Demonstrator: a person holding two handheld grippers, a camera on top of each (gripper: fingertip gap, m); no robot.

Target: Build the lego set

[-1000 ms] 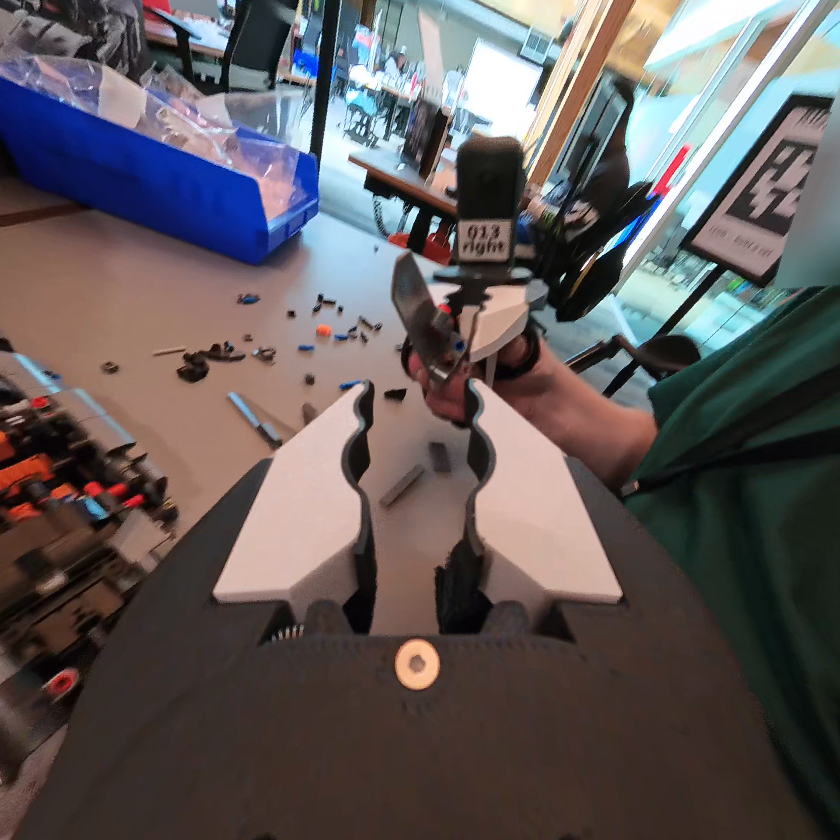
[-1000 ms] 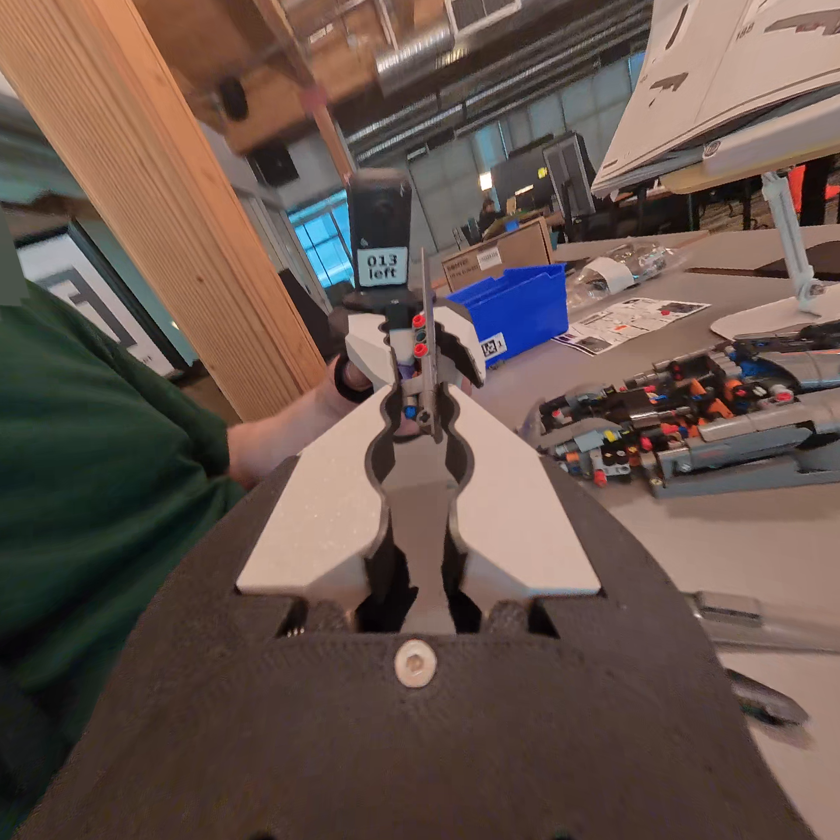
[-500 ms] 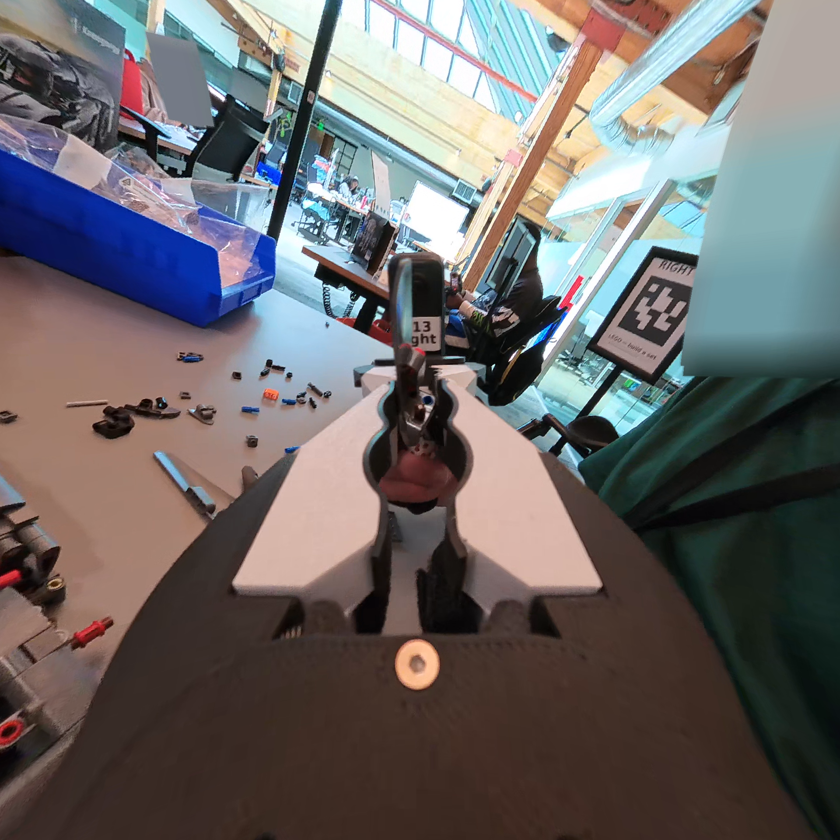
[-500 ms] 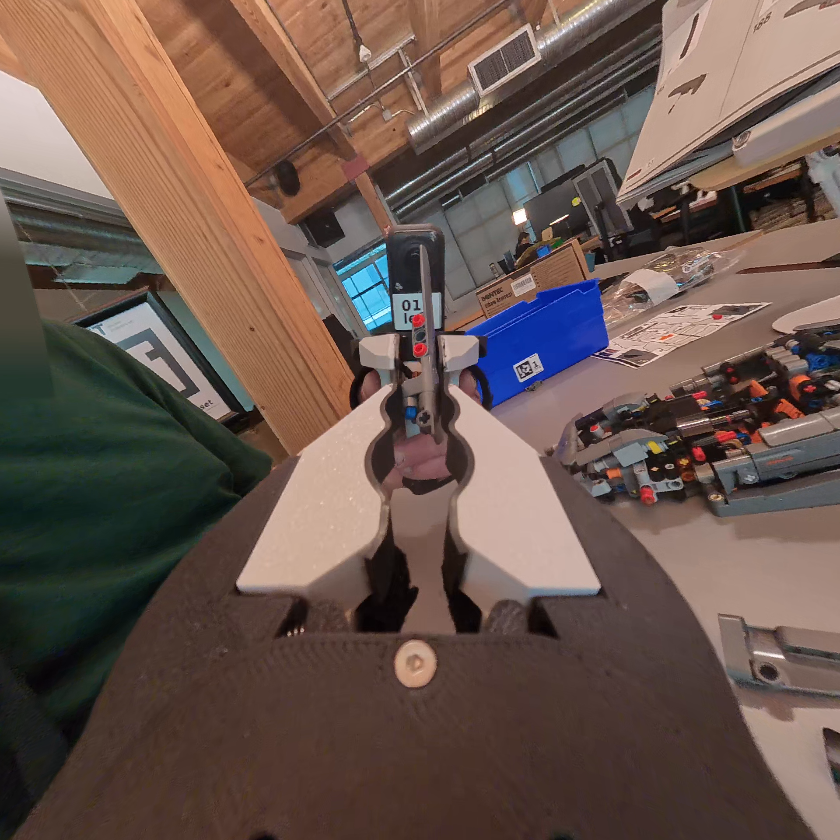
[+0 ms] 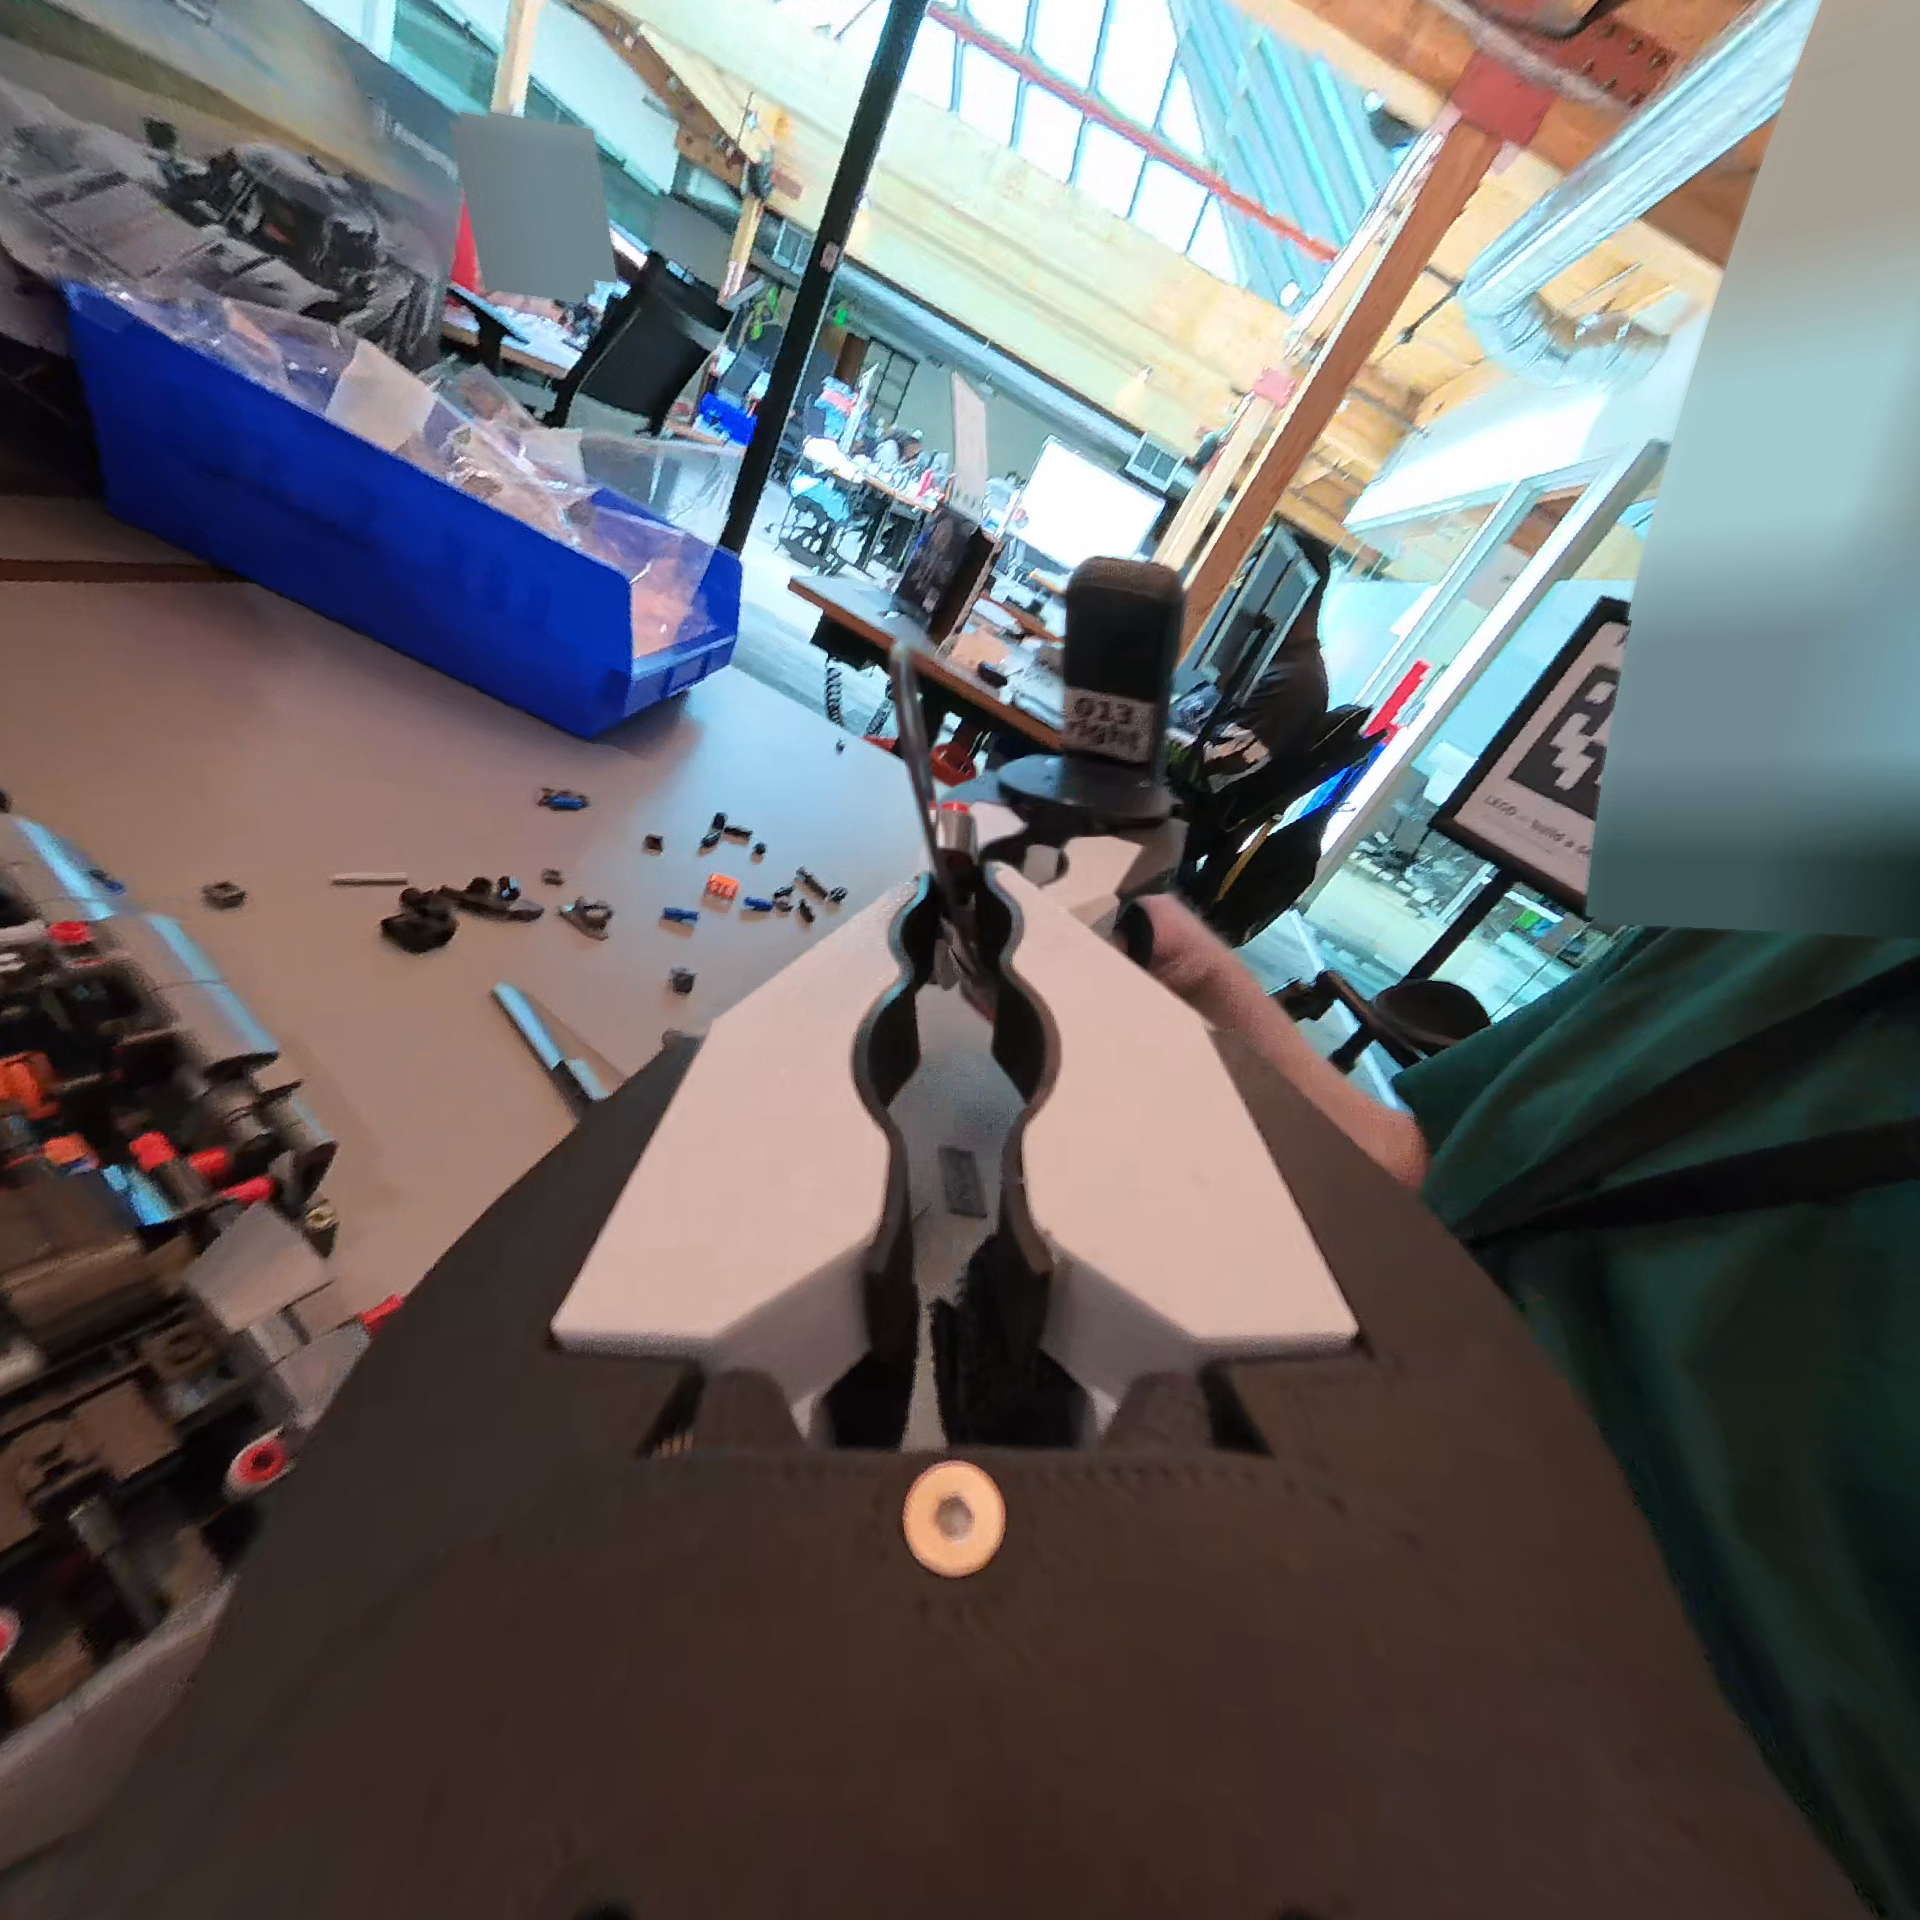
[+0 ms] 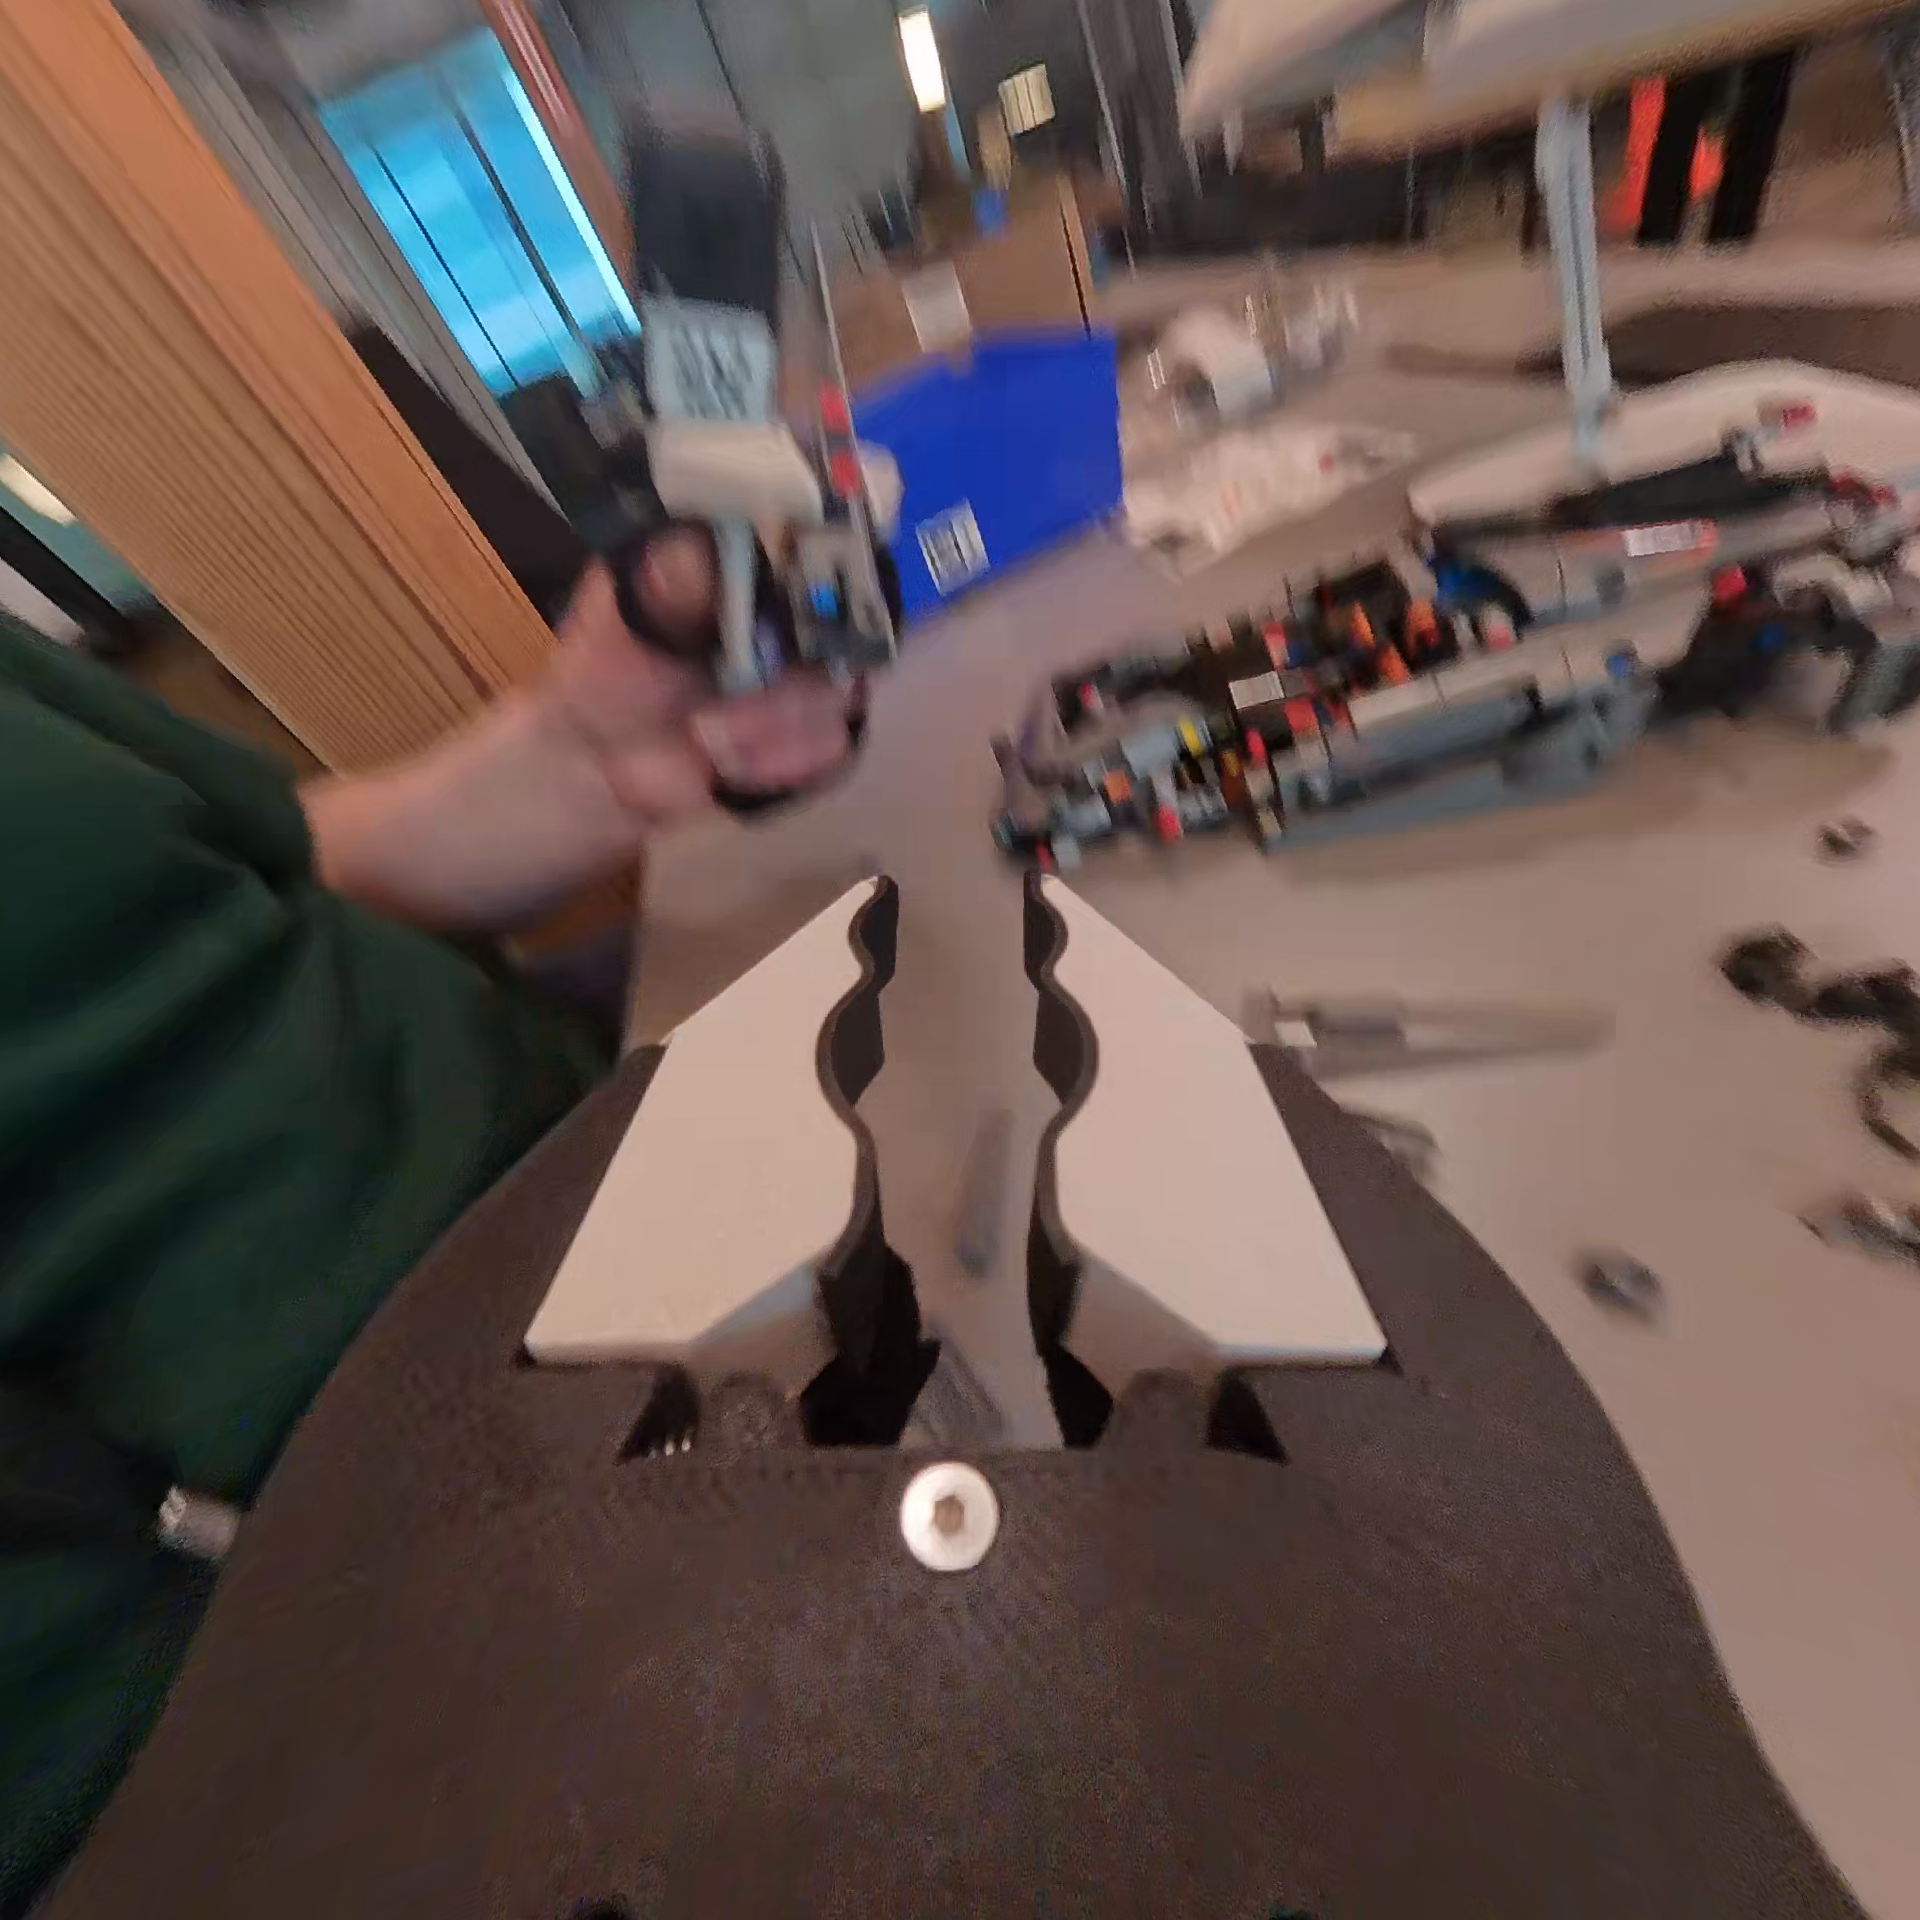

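Grey lego subassembly [image 5: 940, 852], long axis upright, pinched at the jaw tips of the left gripper [image 5: 954, 904], above the near counter [image 5: 260, 748]; right gripper [image 6: 954, 904], jaws parted and empty, stands apart to its right.

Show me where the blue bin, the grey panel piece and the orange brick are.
blue bin [image 5: 416, 566]: left wrist view, front wall.
grey panel piece [image 5: 920, 769]: left wrist view, thin upper edge.
orange brick [image 5: 720, 886]: left wrist view, its top.
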